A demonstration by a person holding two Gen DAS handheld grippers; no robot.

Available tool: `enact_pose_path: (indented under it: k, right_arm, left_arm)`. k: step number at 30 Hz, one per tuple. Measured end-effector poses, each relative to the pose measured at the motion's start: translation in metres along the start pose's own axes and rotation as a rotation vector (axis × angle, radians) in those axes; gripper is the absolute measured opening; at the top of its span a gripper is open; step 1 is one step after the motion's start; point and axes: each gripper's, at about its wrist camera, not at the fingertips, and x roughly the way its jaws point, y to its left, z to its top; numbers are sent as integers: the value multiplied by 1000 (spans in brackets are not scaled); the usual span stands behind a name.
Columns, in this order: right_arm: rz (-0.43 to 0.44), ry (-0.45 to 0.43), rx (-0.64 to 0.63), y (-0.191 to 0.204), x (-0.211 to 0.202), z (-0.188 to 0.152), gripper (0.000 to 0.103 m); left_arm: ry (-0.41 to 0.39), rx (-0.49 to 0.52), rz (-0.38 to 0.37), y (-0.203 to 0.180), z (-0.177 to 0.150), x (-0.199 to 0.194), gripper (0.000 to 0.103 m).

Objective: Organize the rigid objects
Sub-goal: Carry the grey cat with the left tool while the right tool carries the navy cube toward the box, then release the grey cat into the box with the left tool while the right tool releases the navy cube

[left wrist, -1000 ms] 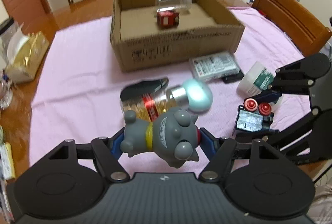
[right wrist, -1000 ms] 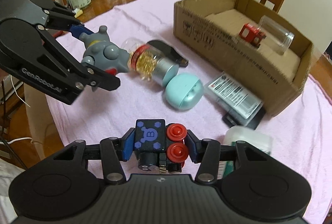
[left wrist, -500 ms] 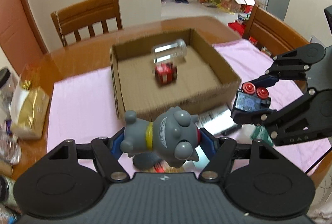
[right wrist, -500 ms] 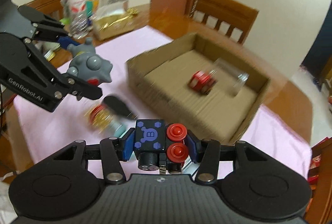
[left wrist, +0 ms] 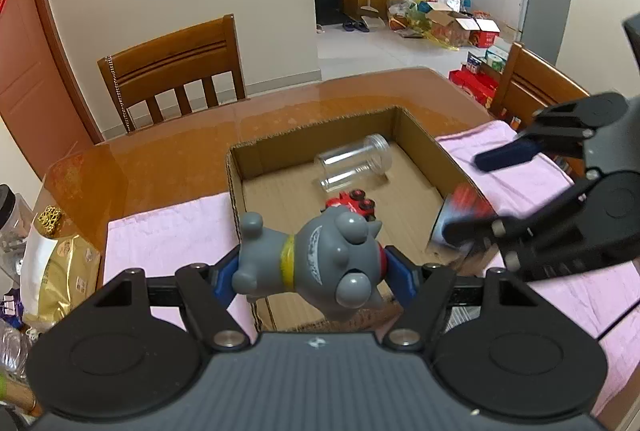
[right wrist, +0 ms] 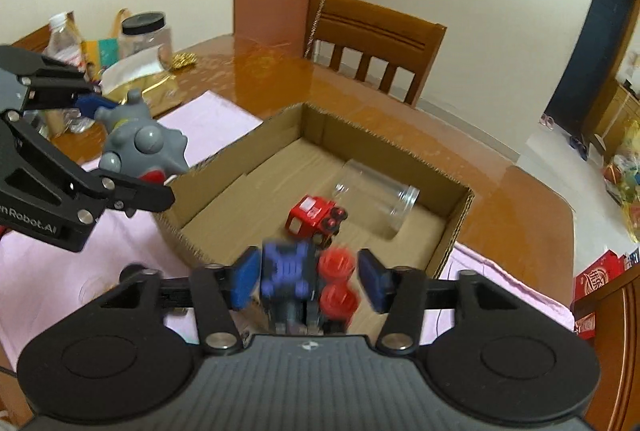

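My left gripper [left wrist: 316, 271] is shut on a grey toy figure [left wrist: 320, 263] with a yellow collar, held above the near wall of the open cardboard box [left wrist: 236, 191]. My right gripper [right wrist: 306, 279] has opened above the box's near right part; the blue block toy with red wheels [right wrist: 304, 279] sits blurred between the spread pads, apparently dropping free. It shows as a red blur in the left view [left wrist: 464, 207]. A clear jar [left wrist: 352, 165] on its side and a red toy car [left wrist: 352, 201] lie inside the box.
Pink cloth [left wrist: 160, 231] covers the wooden table [left wrist: 160, 159]. Two wooden chairs [left wrist: 172, 71] stand at the far side and right. A gold bag [left wrist: 56, 271], bottles and a jar [right wrist: 144, 35] crowd the left edge.
Both grippers rose from the cloth and moved over the box. The right gripper's jaws spread and let go of the blue block toy. The left keeps its hold on the grey figure.
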Motion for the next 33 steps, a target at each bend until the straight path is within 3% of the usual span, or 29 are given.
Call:
enact_pose_path:
  k: [1,3,24,26,28,30,33]
  right_arm:
    - [-11,-5,16,0,0,1,96]
    - [-18,-29,42,1,-4,1,103]
    - [-198,13,183,64,-54,-29,103]
    - [-214,18,200,64,-56,-32,103]
    - [-229,23,213,64,-58,-36,103]
    - [-245,35,227,63,-57,-40,103]
    - [-265,56,241,63,-54,-46,103]
  left_arm:
    - [-1,0,-1,2,2,2,71]
    - [0,3,-1,5,5,8,71]
    - [35,40,-21,26,47,90,72]
    - [19,38,-9,26,51,94,77]
    - [3,33,20,28,54,97,99]
    - [-24,34,35,28,54,94,100]
    - [-3,22,14,31,50,90,100]
